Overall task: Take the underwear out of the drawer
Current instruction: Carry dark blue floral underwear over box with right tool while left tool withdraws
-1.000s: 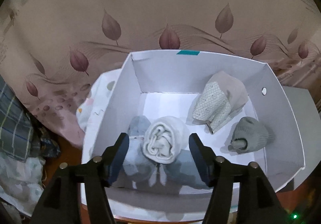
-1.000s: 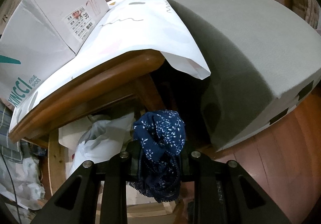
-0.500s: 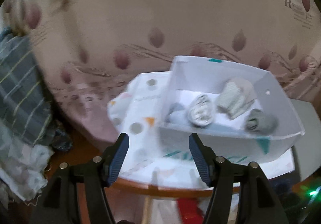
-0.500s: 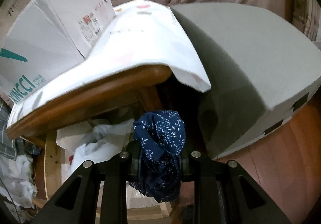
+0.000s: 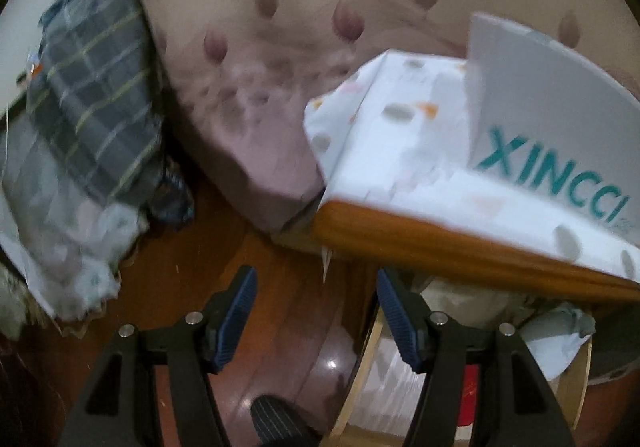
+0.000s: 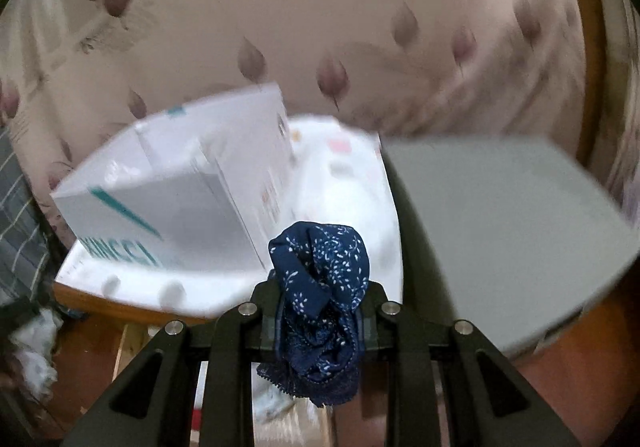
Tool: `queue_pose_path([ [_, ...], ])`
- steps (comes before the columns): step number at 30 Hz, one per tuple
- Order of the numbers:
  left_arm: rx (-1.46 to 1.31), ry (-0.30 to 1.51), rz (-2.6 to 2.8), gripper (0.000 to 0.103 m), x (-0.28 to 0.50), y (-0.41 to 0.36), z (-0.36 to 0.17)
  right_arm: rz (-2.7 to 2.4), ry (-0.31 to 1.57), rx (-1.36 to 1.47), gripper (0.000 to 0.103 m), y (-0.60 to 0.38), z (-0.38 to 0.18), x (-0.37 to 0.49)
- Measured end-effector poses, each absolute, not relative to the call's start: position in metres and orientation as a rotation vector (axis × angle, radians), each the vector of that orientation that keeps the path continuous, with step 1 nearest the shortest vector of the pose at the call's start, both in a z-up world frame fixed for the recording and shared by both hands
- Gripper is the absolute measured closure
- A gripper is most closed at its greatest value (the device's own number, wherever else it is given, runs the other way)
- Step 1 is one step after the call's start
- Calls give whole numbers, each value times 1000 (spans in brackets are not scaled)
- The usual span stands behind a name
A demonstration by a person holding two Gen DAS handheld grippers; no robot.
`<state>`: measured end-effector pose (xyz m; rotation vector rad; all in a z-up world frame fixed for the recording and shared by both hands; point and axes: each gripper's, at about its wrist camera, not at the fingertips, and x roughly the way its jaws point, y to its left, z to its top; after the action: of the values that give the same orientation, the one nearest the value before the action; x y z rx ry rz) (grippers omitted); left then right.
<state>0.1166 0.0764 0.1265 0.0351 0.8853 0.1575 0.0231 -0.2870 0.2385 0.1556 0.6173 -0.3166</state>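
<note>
My right gripper [image 6: 320,307] is shut on a bundle of navy blue underwear with small white leaf print [image 6: 320,267], lace edge hanging below. Behind it stands the white cardboard box used as the drawer [image 6: 176,199], seen from above its front right corner; its inside is blurred. In the left wrist view my left gripper [image 5: 316,299] stands open and empty, low beside the wooden table edge [image 5: 440,243], over the floor. The box [image 5: 540,119] with teal lettering sits up at the right, its contents hidden.
A white patterned cloth [image 5: 380,135] covers the table. A grey block [image 6: 500,215] stands right of the table. A bed with leaf-print cover [image 5: 280,47] lies behind, plaid fabric [image 5: 96,87] at left. Bags and a wooden frame [image 5: 364,359] sit under the table.
My left gripper left the box and swung down and left to the floor beside the table. My right gripper rose with the underwear from under the table edge to above the tabletop.
</note>
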Motion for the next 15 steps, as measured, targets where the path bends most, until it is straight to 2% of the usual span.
queue_pose_path([
  [8,-23,973,222,39,116,95,72,-186,607,81,80,-257,300,82],
  [15,-75,1023,248,39,121,111,60,-117,710,30,80,-233,295,154],
])
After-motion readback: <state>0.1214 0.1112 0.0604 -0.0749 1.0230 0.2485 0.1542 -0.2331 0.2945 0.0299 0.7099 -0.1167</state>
